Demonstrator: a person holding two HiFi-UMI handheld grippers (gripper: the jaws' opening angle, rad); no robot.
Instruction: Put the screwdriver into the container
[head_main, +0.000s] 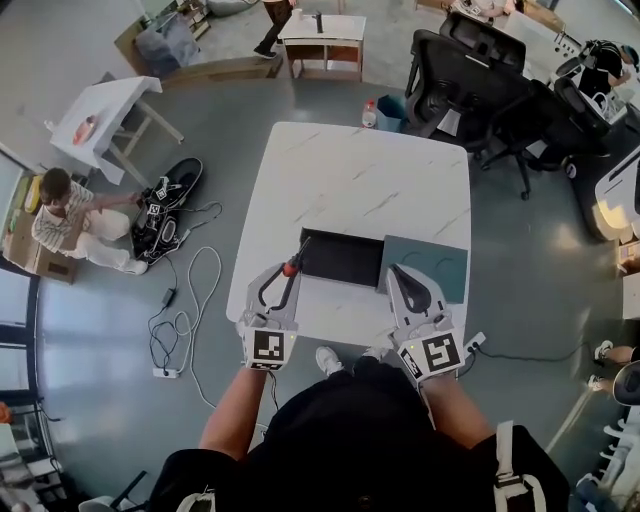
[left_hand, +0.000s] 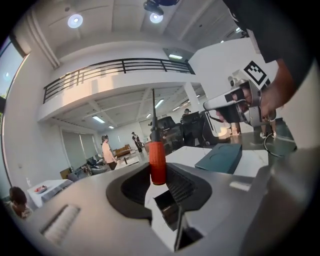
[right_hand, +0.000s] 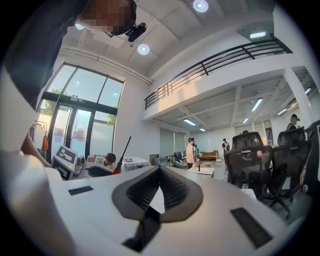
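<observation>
Transfer step in hand. Screwdriver (head_main: 296, 258) gripped by red handle in left tool (head_main: 290, 268), shaft pointing away, alongside left wall of black container (head_main: 343, 257) by near edge of worktop (head_main: 350, 180); not yet inside.

Right tool (head_main: 400, 272) pinched together, nothing held, beside teal lid (head_main: 425, 265) toward near right corner.

Next move judged: screwdriver to be shifted right over container, lowered, then released.

Container shown clearly only in head view. Grip on handle confirmed in left gripper view. Meeting pads shown in right gripper view.
</observation>
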